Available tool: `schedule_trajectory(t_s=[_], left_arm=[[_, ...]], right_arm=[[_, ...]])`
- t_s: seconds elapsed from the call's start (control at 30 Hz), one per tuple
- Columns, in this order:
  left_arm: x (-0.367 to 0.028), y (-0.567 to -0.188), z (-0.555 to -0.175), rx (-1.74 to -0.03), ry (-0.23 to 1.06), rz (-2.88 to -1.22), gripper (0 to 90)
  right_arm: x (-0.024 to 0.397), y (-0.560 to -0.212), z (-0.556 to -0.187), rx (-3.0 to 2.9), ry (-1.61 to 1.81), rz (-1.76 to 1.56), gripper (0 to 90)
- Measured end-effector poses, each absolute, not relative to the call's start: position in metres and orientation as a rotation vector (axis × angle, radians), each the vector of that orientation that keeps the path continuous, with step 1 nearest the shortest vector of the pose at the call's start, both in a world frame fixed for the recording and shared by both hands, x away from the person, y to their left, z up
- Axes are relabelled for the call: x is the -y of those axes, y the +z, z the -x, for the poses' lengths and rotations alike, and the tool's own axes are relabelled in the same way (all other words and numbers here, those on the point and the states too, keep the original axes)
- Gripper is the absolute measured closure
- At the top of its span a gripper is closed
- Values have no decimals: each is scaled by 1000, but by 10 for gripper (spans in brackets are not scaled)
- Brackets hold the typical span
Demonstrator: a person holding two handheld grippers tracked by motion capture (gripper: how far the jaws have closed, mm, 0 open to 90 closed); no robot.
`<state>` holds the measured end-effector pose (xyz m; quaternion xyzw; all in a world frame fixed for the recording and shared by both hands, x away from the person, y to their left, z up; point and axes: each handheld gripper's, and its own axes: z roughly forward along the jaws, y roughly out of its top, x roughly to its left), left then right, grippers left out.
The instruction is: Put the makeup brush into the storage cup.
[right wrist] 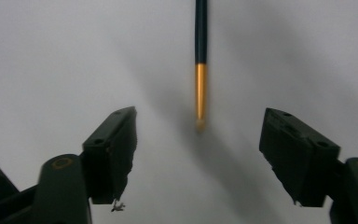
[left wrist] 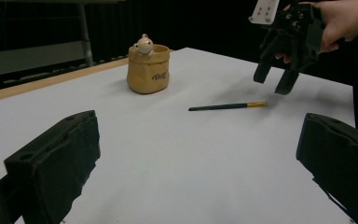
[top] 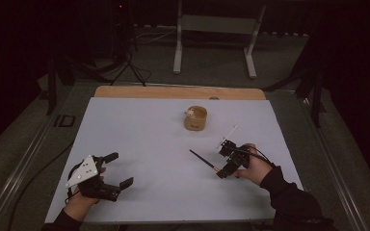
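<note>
Paintbrush (right wrist: pixel 200 56) lies untouched on the white worktop (top: pixel 139 139), right claw (top: pixel 227 161) parted just above its gold end, left claw (top: pixel 118 169) wide and idle; pickup remains undone.

Tbl (top: pixel 139 144) mostly bare; pot (top: pixel 195 118) blocks far ctr.

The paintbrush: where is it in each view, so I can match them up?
High view: paintbrush lies right of centre, beside the right tongs.
Left gripper view: centre-right, below those tongs.
Right gripper view: top centre, gold band nearest.
Shared landmark: white table sheet.
</note>
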<state>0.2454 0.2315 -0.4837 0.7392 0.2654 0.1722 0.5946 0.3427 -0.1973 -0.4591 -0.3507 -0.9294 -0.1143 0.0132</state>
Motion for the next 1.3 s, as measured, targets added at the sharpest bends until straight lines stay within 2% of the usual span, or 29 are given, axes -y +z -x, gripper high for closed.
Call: schedule_trajectory(t_s=[0.1, 0.13, 0.43, 0.67, 0.7, 1.0, 1.03, 1.3], left_arm=[[-232, -484, -246, -619, 398, -1716, 6], [-232, -484, -246, -620, 396, -1716, 6], [-233, -484, -246, -626, 395, -1708, 6], [-232, -484, -246, -626, 390, -1714, 6], [-232, -484, -246, -626, 390, -1714, 6], [-232, -484, -246, -625, 389, -1718, 6], [-232, -484, -246, -626, 389, -1717, 6], [-232, -484, -246, -624, 389, -1718, 6]], right_arm=[[193, -457, -345, 2906, -352, 1070, 333], [189, -455, -347, 2928, -353, 1057, 383], [178, -452, -351, 2999, -481, 957, 481], [175, -462, -356, 2959, -375, 987, 523], [173, -467, -357, 2954, -333, 991, 563], [166, -476, -361, 2979, -282, 978, 619], [164, -478, -360, 3002, -274, 970, 649], [158, -484, -358, 3050, -230, 946, 717]])
